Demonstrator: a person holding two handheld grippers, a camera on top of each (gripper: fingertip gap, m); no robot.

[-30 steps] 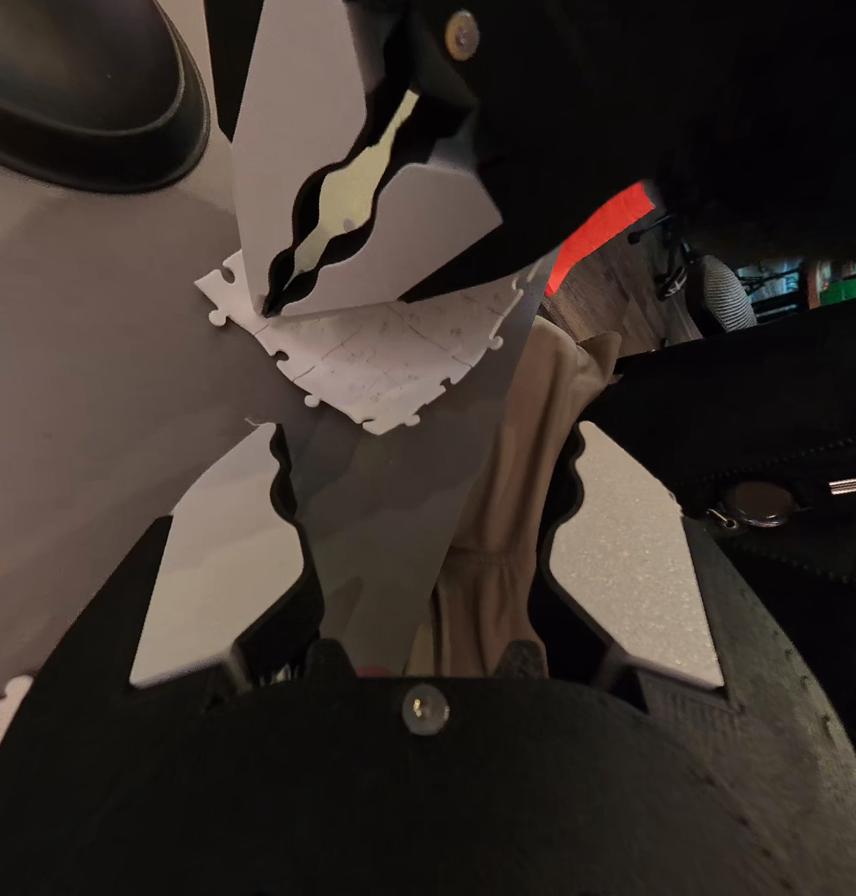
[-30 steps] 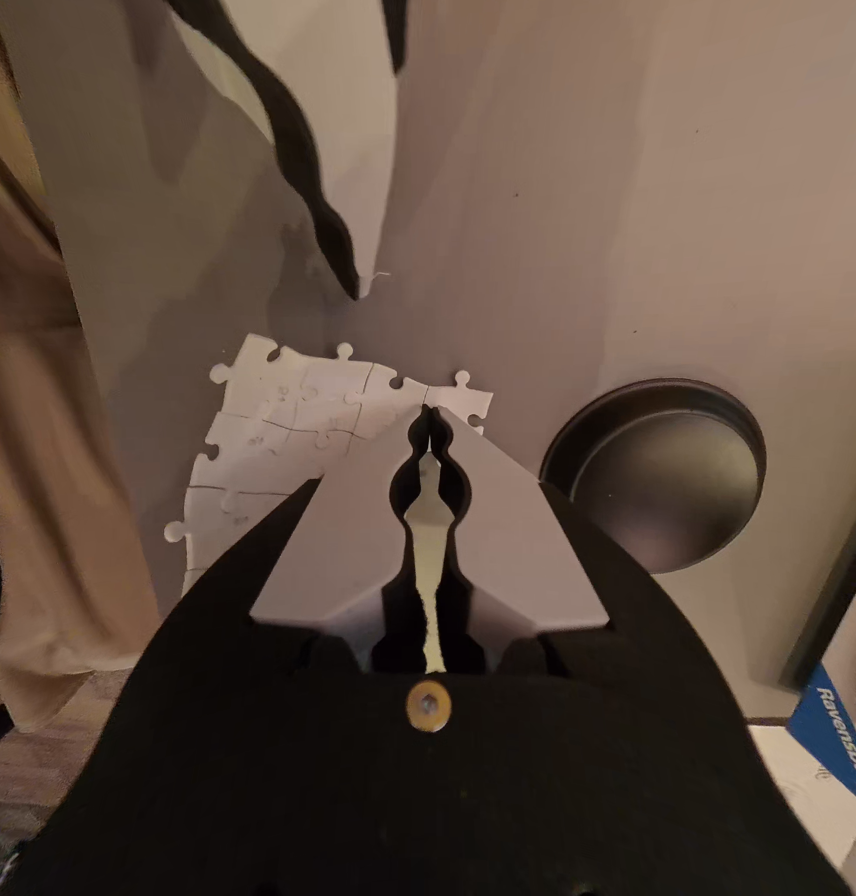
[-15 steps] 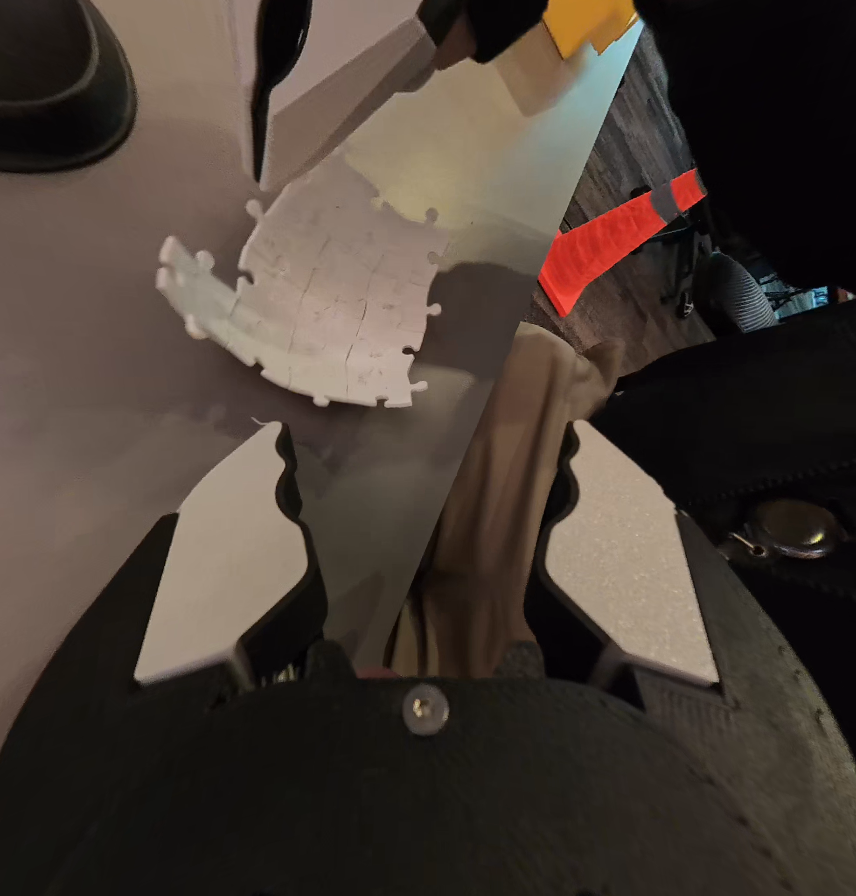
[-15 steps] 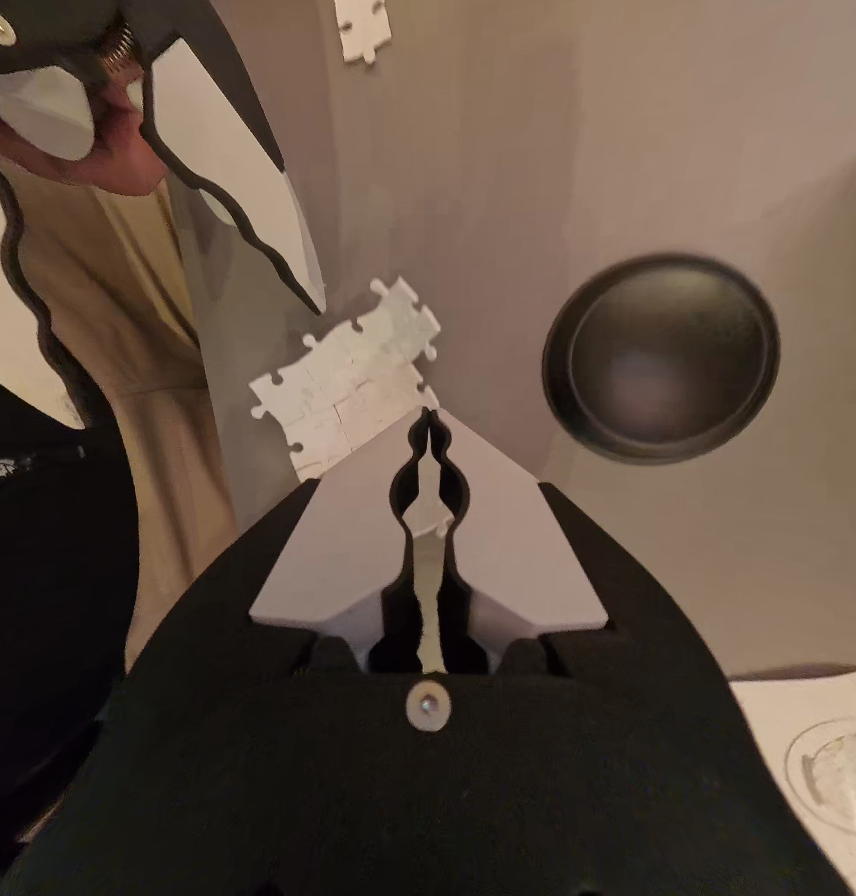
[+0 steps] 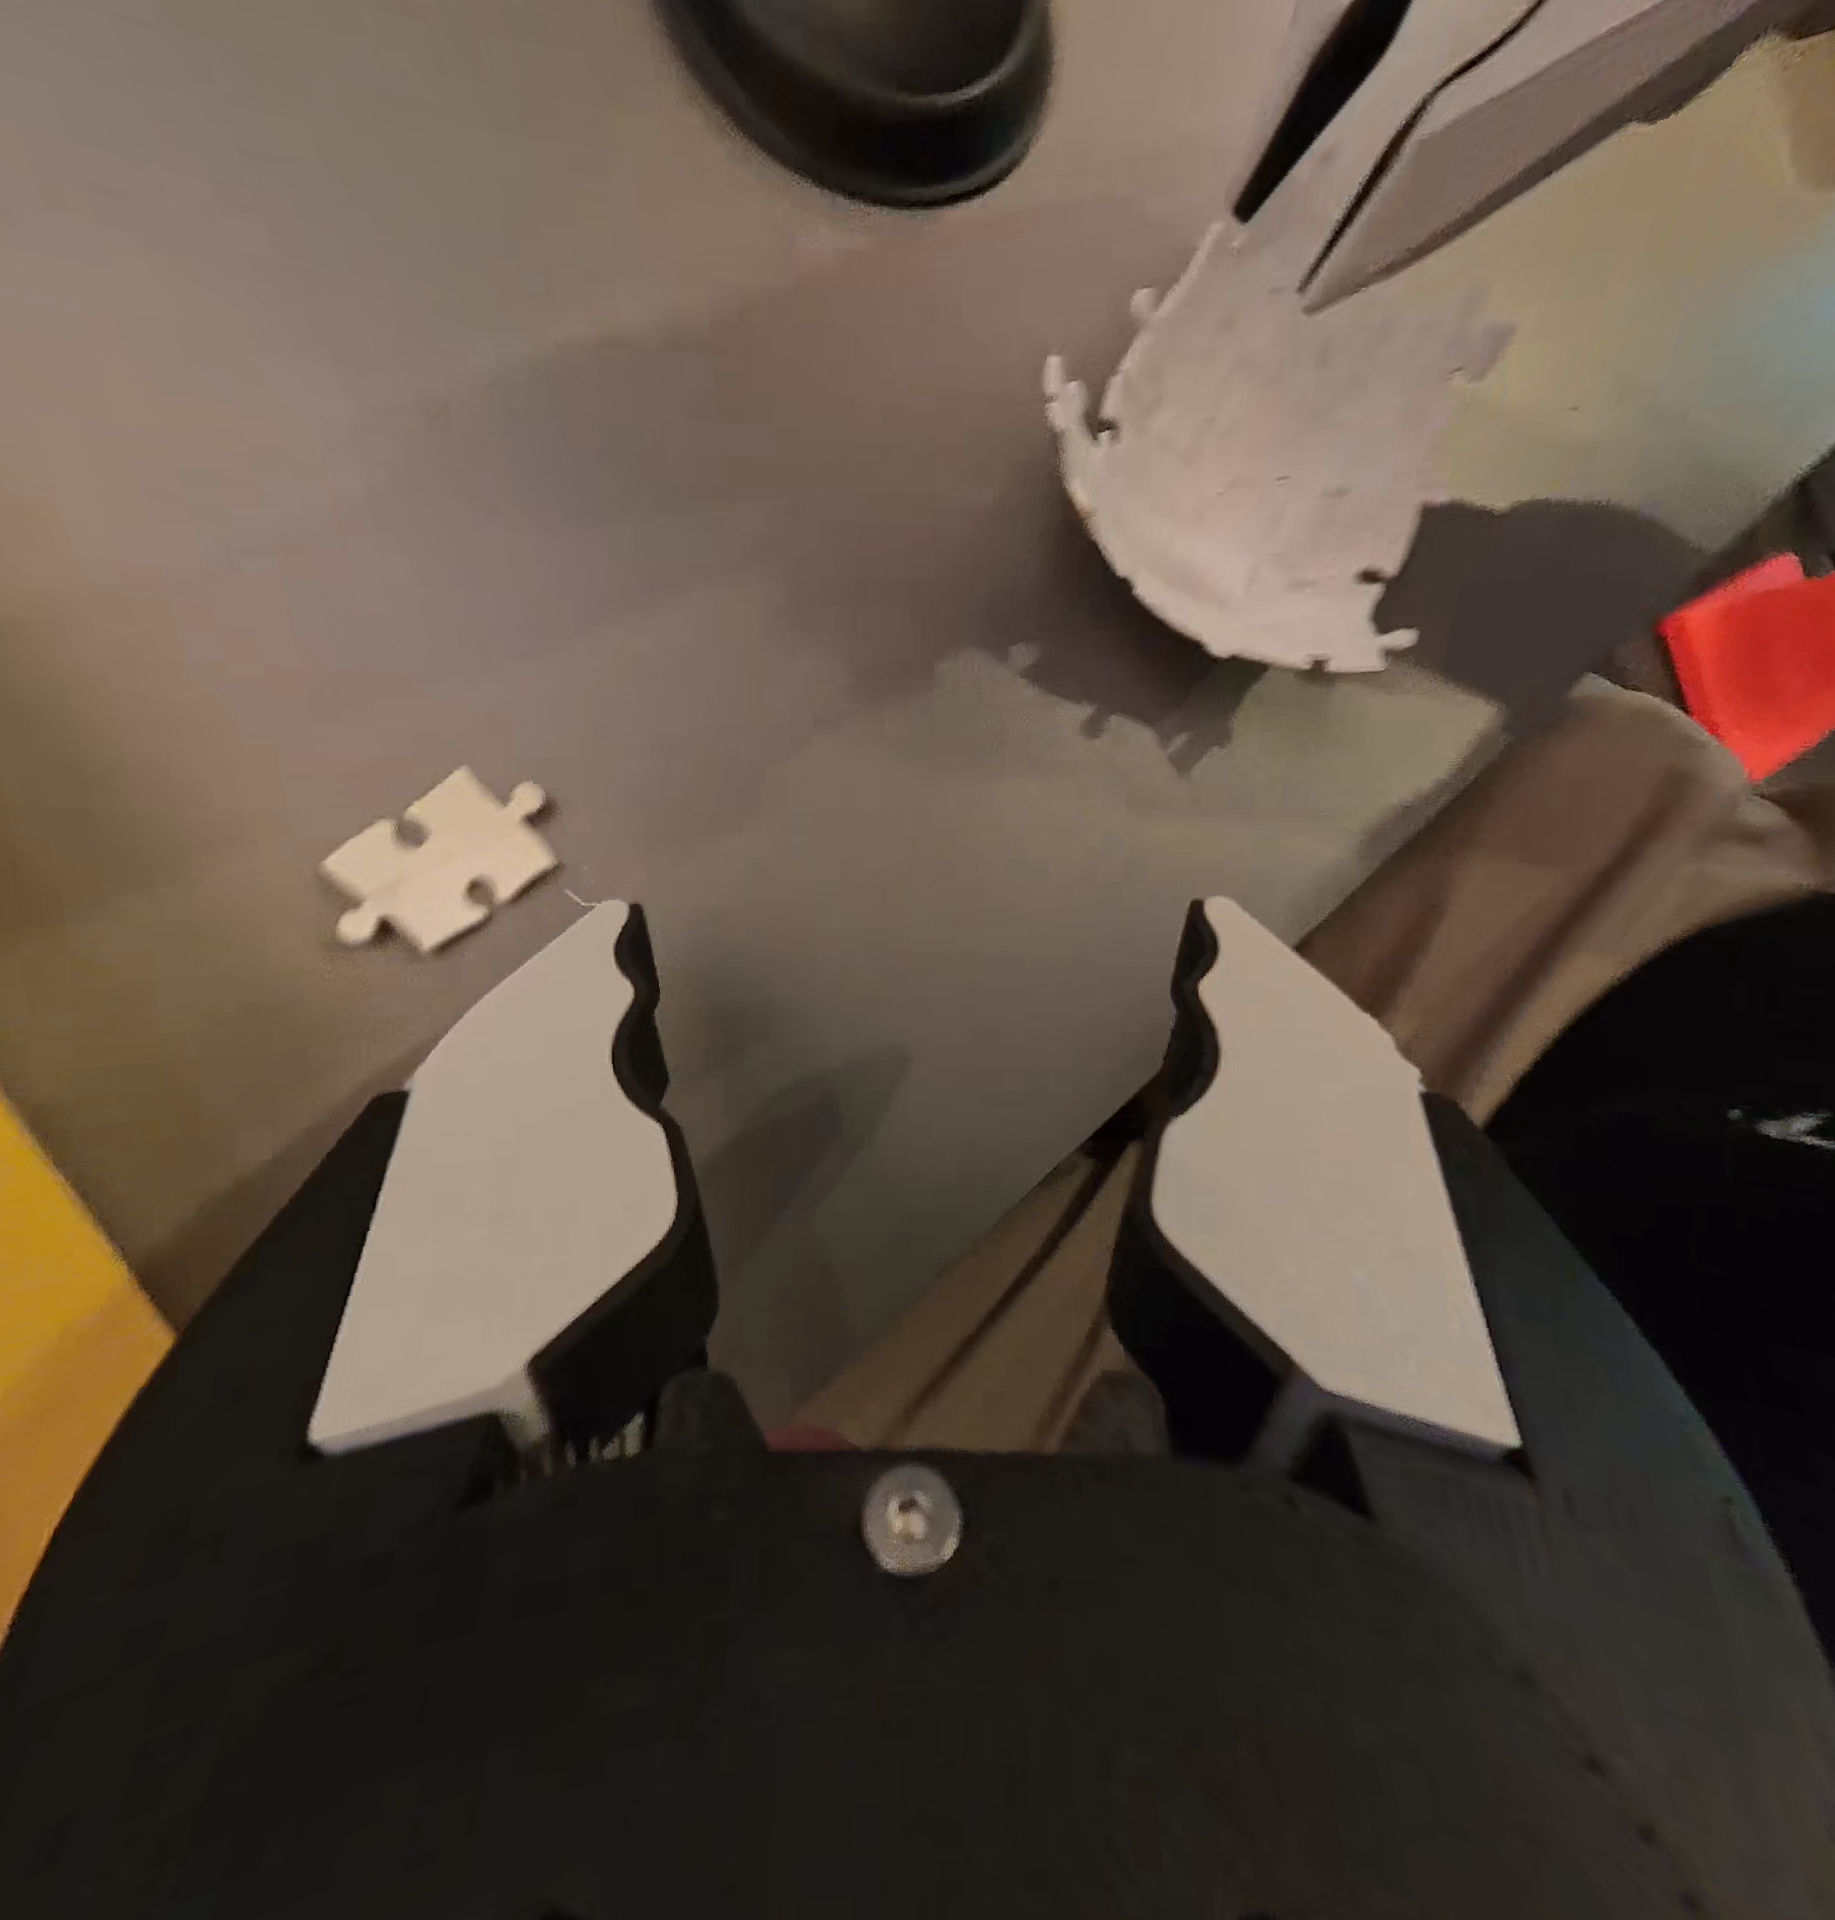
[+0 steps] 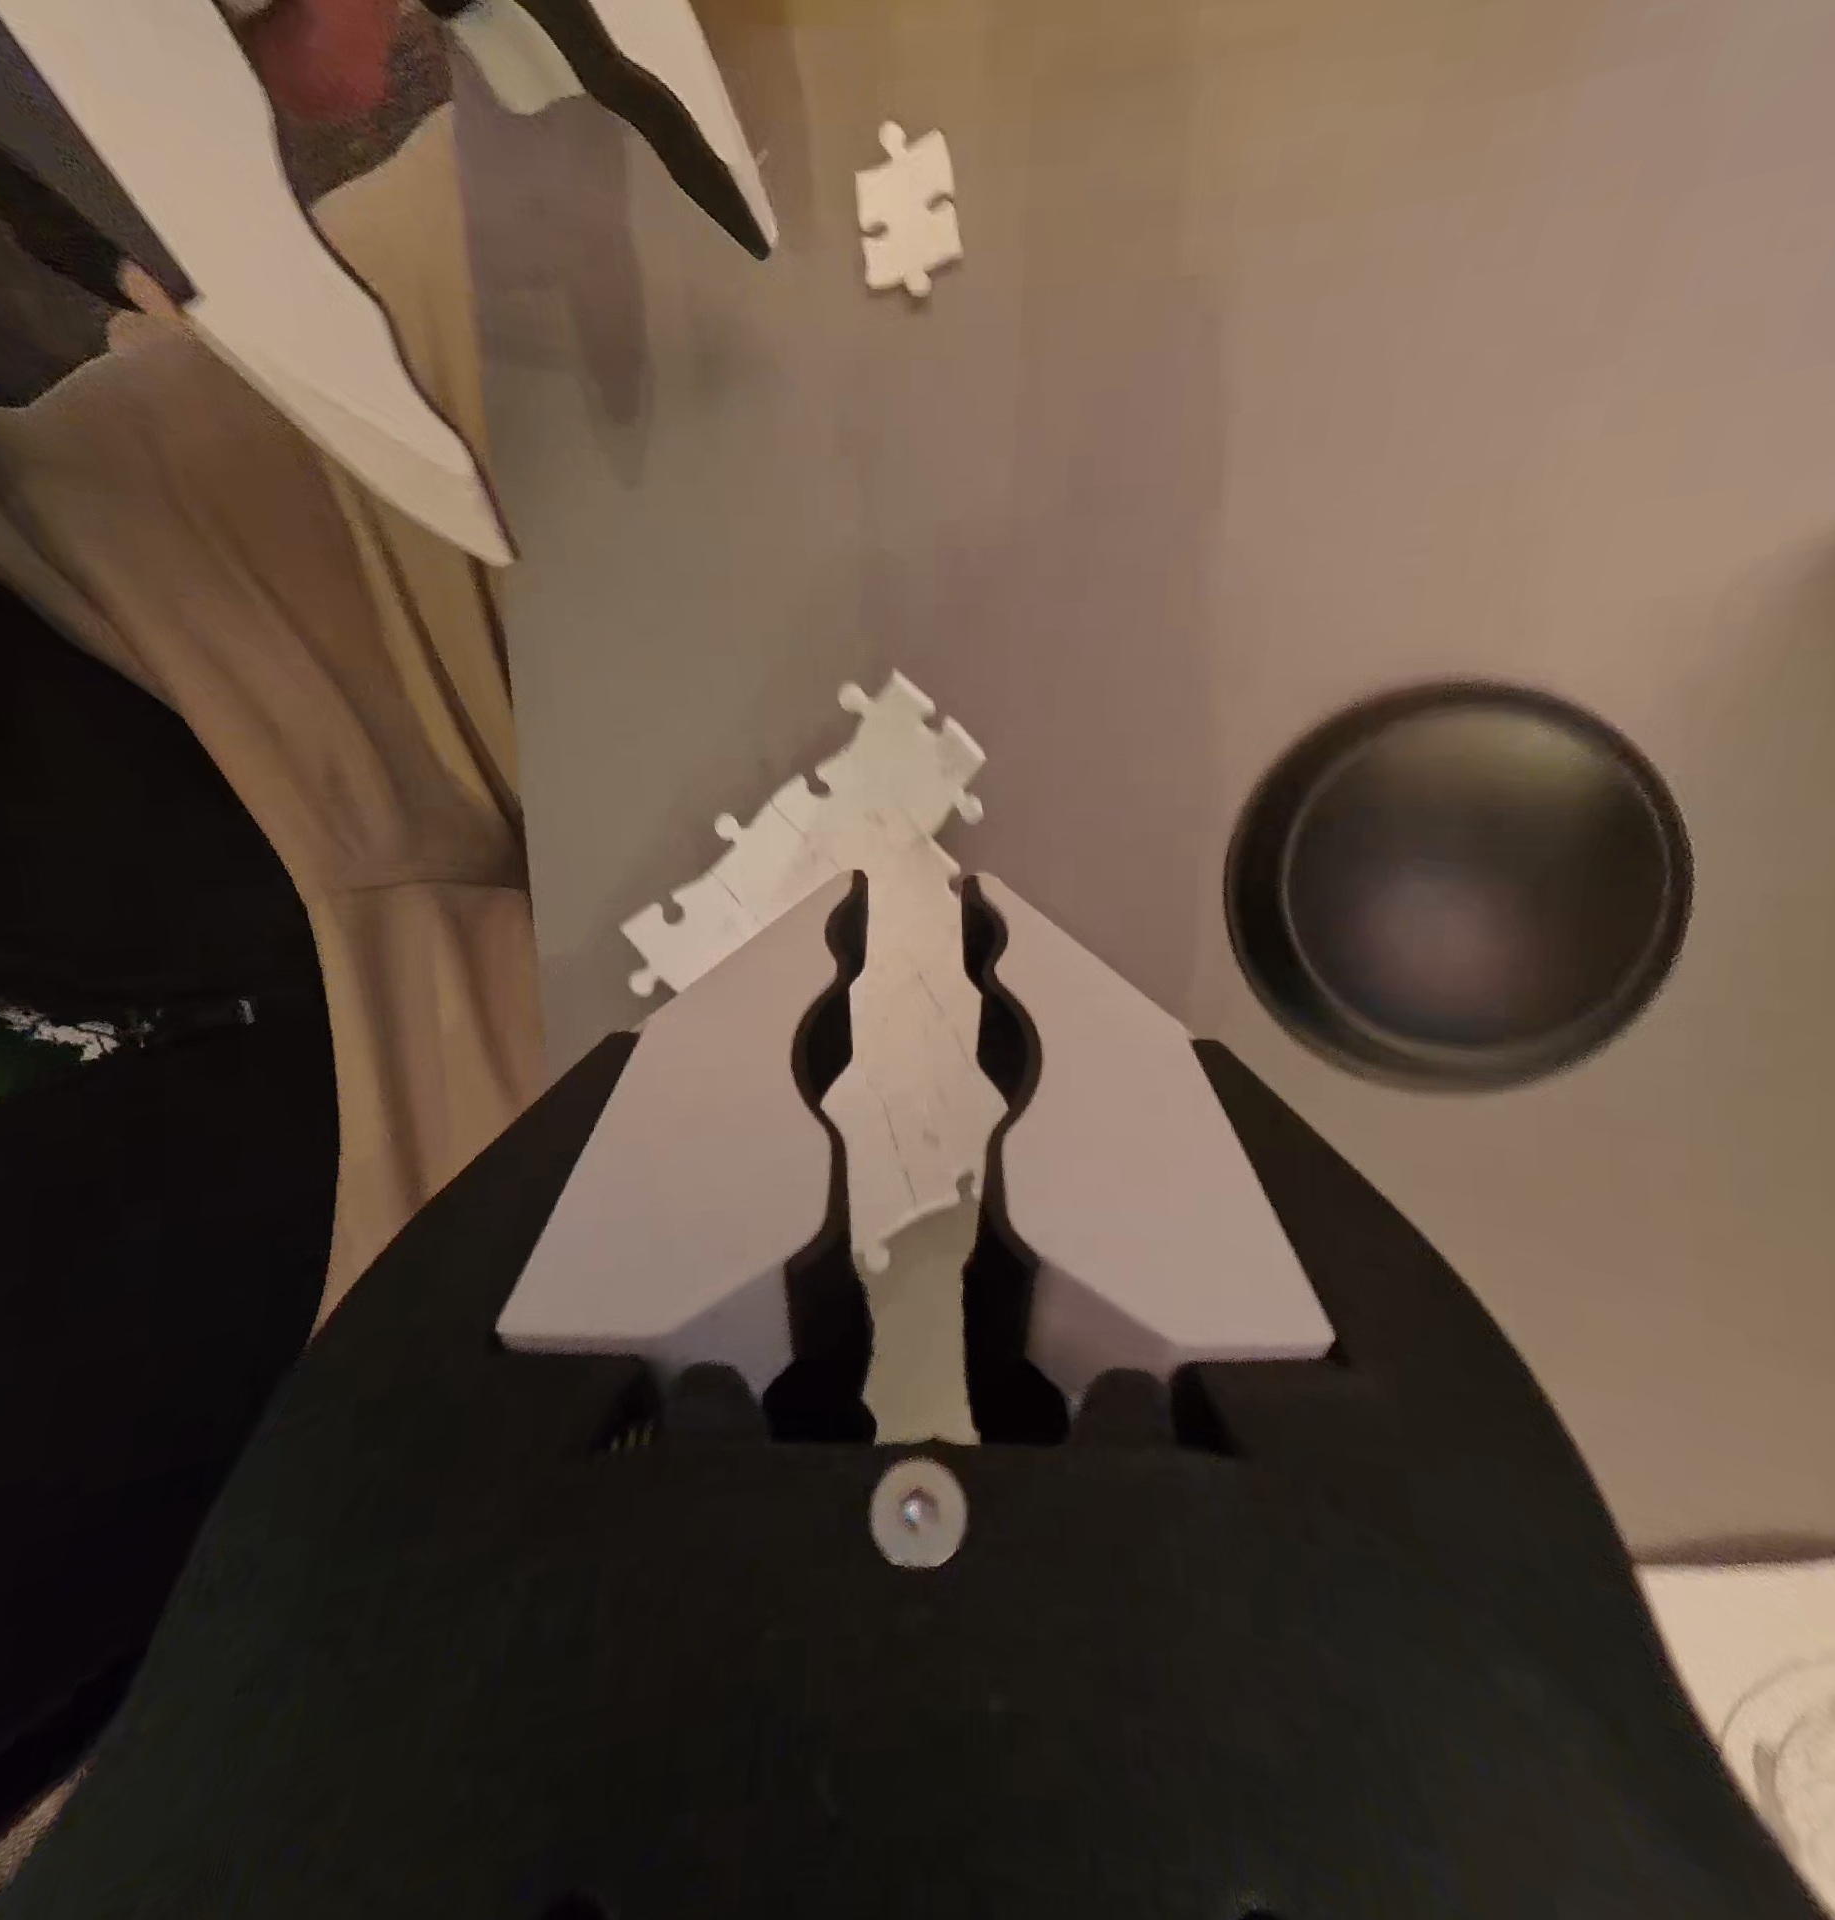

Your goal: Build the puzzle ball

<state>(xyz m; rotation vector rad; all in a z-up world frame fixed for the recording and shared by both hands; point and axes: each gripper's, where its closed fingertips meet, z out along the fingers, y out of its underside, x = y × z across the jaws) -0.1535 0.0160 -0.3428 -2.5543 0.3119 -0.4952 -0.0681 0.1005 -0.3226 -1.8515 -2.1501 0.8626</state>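
Observation:
A curved white section of joined puzzle pieces (image 5: 1256, 468) sits near the grey table's (image 5: 477, 468) right edge. In the right wrist view the section (image 6: 892, 769) shows through the narrow gap of my right gripper (image 6: 913, 883), whose jaws stand slightly apart above it; contact cannot be told. The right gripper (image 5: 1274, 255) also shows in the left wrist view, at the section's top edge. A small joined pair of white pieces (image 5: 445, 862) (image 6: 908, 213) lies flat just left of my left gripper (image 5: 913, 914), which is wide open and empty. The left gripper (image 6: 630, 403) hangs over the table edge.
A black bowl (image 5: 861, 104) (image 6: 1453, 904) stands on the table beyond the section. A yellow object (image 5: 19, 1299) is at the lower left, a red one (image 5: 1765, 675) off the table's right edge. A person's beige clothing (image 6: 321, 779) is beside the table, and a white sheet (image 6: 1775, 1714) lies nearby. My right gripper is the nearer one to the black bowl (image 5: 861, 104): about 8 centimeters, against 15 centimeters.
My right gripper's tips, which touched before, have parted a little over the section. The left gripper has swung left, bringing the small joined pair into view; it stays open.

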